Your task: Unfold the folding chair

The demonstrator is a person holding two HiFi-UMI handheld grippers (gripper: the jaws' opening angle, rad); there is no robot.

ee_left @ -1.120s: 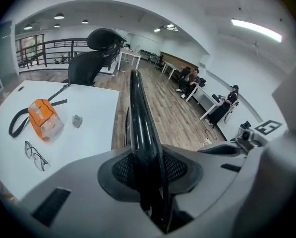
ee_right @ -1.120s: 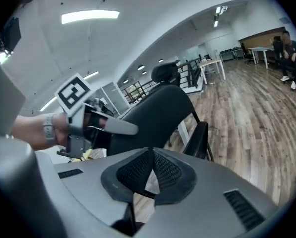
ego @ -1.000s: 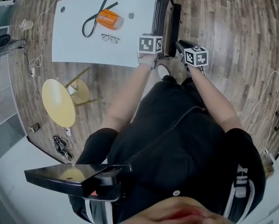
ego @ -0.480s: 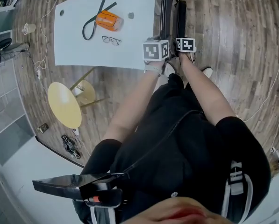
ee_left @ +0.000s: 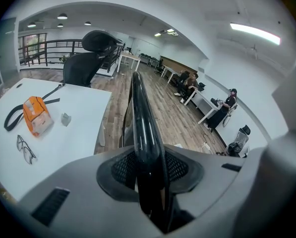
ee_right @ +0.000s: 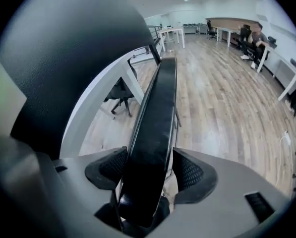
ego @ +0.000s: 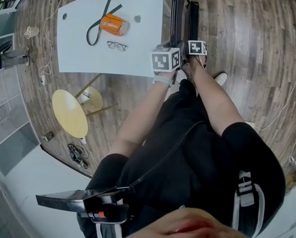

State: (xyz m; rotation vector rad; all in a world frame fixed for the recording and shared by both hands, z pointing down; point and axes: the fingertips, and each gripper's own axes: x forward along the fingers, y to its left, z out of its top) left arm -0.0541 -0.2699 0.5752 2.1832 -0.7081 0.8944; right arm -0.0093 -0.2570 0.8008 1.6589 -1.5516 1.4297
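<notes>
The folded black folding chair point(ego: 177, 9) stands upright at the white table's right edge. It shows two thin panels side by side. My left gripper point(ego: 174, 47) is shut on the top edge of the left panel point(ee_left: 140, 118), whose glossy rim runs between the pads of the left gripper point(ee_left: 150, 175). My right gripper point(ego: 193, 37) is over the right panel point(ee_right: 157, 108), and its jaws are opening. That panel lies between the jaws of the right gripper point(ee_right: 150, 175), with a thin gap showing at the right pad point(ee_right: 190, 175).
The white table point(ego: 83, 53) carries an orange pouch point(ego: 113, 24), a black strap point(ego: 100, 16) and glasses point(ego: 117, 45). A yellow round stool point(ego: 68, 112) stands below the table. My shoe point(ego: 219, 77) is beside the chair. A cable point(ego: 281, 108) trails over the wooden floor at right.
My right gripper came down and leftward onto the chair's right panel, and its jaws spread wide. My left gripper kept its hold on the left panel.
</notes>
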